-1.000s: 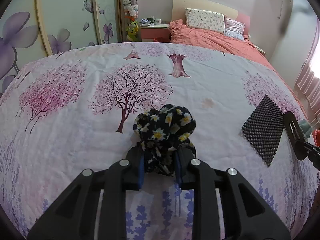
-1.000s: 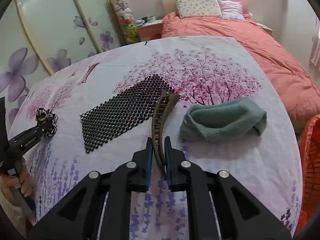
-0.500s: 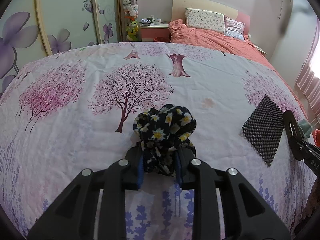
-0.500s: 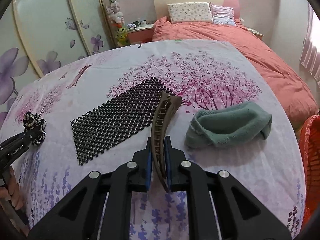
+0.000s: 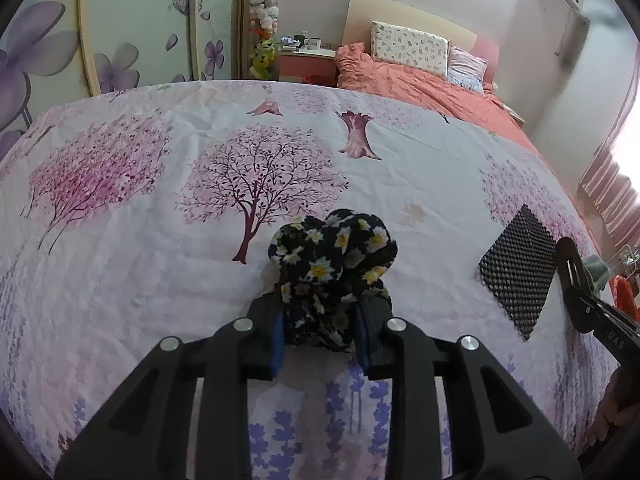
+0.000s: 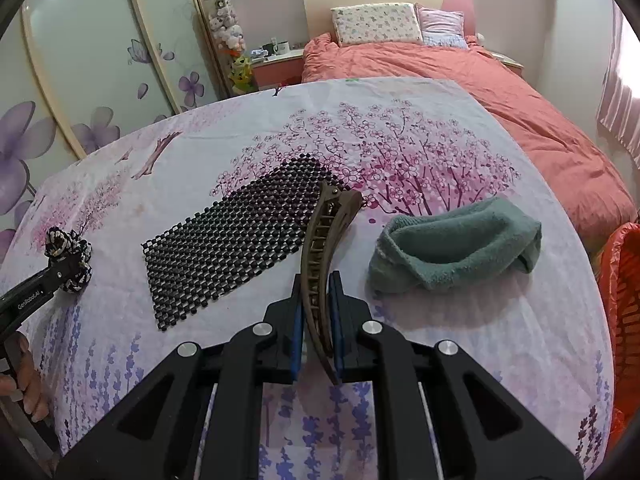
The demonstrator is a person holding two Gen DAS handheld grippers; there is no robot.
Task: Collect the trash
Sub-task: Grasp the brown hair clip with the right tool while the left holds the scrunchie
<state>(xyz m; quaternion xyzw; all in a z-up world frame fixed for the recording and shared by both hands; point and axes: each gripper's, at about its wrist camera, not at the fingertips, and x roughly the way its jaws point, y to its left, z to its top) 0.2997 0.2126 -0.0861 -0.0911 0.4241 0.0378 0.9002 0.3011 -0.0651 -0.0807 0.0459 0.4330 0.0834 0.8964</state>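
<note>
On worktop [image 6: 460,364]: mesh mat [image 6: 236,240] centre, towel [image 6: 456,248] at its 3 o'clock, hair clip [image 6: 324,248] between them, scrunchie [image 6: 68,256] at mat's 9 o'clock. Basket [image 6: 622,300] off the 3 o'clock edge; bed [image 6: 480,92] at 12.

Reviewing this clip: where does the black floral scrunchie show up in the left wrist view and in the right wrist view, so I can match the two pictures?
Left wrist view: the scrunchie sits at lower centre, between the left gripper fingers.
Right wrist view: it is at the far left edge, at the tip of that same gripper.
Shared landmark: the black mesh mat on the tree-print cloth, at the right edge in the left view, left of centre in the right view.
</note>
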